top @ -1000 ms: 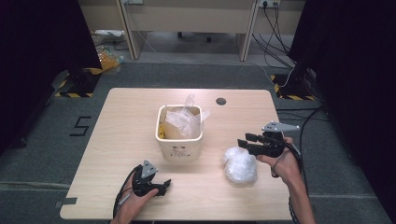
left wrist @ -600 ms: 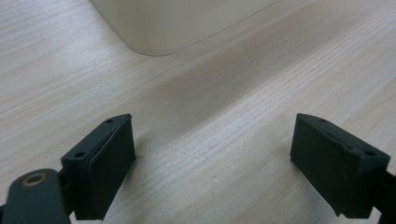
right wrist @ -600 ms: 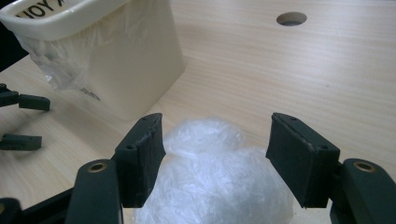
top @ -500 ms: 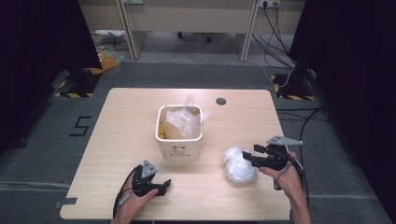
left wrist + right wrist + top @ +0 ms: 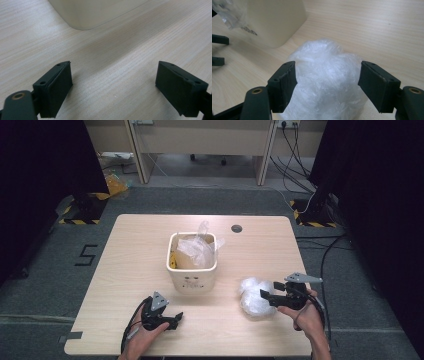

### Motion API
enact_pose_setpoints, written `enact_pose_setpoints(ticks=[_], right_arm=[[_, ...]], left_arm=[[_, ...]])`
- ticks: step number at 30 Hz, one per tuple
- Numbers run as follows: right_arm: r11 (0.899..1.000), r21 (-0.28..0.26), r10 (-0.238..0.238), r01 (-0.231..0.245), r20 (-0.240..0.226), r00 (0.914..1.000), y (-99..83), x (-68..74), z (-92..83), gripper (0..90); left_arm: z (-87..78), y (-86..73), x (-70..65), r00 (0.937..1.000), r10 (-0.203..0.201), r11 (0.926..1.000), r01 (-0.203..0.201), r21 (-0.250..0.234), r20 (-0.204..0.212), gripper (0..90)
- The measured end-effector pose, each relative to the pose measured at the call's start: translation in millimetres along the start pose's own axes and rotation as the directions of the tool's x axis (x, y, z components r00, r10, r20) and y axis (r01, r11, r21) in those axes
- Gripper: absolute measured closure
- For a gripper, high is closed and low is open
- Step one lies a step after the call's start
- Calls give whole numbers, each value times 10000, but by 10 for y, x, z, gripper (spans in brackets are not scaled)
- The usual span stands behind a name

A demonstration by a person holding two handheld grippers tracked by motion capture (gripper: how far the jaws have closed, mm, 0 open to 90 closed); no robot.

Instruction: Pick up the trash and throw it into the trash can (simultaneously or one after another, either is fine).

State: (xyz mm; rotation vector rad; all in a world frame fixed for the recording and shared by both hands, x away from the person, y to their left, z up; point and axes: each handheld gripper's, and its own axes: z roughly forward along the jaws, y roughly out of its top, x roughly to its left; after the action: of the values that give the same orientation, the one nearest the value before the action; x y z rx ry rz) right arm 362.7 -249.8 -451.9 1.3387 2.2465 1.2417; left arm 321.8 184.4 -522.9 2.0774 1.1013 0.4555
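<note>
Light wood surface (image 5: 130, 255), rounded corners, small round grommet hole (image 5: 236, 228) near the far edge. Grey carpet floor (image 5: 60, 285) around it, a "5" marked on the floor (image 5: 87, 255) to the left, black curtains on both sides, yellow-black hazard tape on stand feet (image 5: 82, 212), cables (image 5: 320, 255) trailing on the right, desk legs at the back.

Cream bin (image 5: 192, 265) sits mid-surface with crumpled clear plastic (image 5: 200, 247) sticking out of its top. It stands between the two hands, nearer the left one; its lower corner shows in the left gripper view (image 5: 95, 12). Nothing blocks the right side's approach.

Task item: wad of clear plastic (image 5: 255, 295) lying on the surface to the right of the bin, well apart from it. The right gripper (image 5: 268, 296) is level with it; in the right gripper view the wad (image 5: 327, 80) sits between the fingers (image 5: 283, 85), pads spread wide, left pad at the wad's edge, right pad apart from it, not squeezing. Released, and the jaws have just been opening.

Left gripper (image 5: 176, 319) rests low at the near edge, fingers (image 5: 56, 87) spread wide over bare wood, holding nothing.

Versus a second ago: right gripper came down from above the wad to its level and closer to it. Left gripper, bin and wad unchanged.
</note>
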Motion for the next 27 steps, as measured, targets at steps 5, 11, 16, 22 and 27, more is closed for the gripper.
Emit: enact_pose_setpoints(ticks=[5,11,16,22,27], right_arm=[[9985,507,223,-219,-78,9997,-77,-40,139,269],[9949,761,707,-656,-660,9953,-199,-96,351,339],[9948,739,769,-707,-854,9934,-214,-126,340,479],[9960,553,738,-701,-683,9949,-158,-109,265,583],[9966,170,813,-803,-687,9943,-115,-131,188,586]], left_arm=[[0,0,0,10000,1,10000,-1,3,0,132],[0,0,0,10000,4,10000,-4,2,1,132],[0,0,0,10000,3,10000,-3,2,1,132],[0,0,-1,10000,4,10000,-4,3,-4,131],[0,0,-1,10000,8,10000,-8,6,-14,131]])
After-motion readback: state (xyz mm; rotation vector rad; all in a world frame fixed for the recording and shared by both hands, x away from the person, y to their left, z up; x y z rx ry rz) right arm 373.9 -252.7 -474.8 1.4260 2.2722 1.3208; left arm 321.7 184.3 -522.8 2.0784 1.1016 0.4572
